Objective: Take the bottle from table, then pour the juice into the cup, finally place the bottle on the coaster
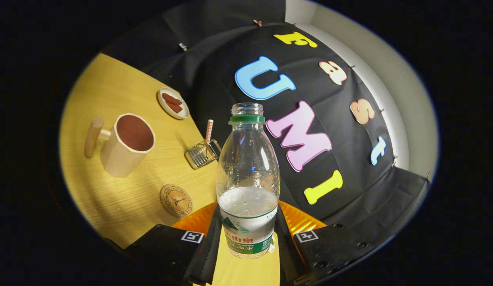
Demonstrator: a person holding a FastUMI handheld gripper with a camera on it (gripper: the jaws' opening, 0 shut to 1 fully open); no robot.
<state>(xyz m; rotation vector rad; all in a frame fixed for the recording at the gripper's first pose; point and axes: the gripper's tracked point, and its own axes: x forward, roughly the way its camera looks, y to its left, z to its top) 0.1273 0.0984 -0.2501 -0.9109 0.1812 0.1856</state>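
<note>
A clear plastic bottle (247, 178) with a green neck ring and no cap stands upright between my fingers, about half full of clear liquid. My gripper (246, 242) is shut on the bottle, both fingers pressing its labelled lower part. The view is tilted, so the wooden table (111, 91) slants away to the left. A beige cup (125, 145) with a wooden handle and a dark inside sits on the table well beyond and left of the fingers. A round cork coaster (176, 200) lies just ahead of the left finger, nearer than the cup.
A small glass holder (202, 153) with a striped straw stands between the cup and the bottle. A small white dish (173, 103) with reddish-brown pieces sits farther back near the booth's cloth wall. The table's far edge runs along that cloth.
</note>
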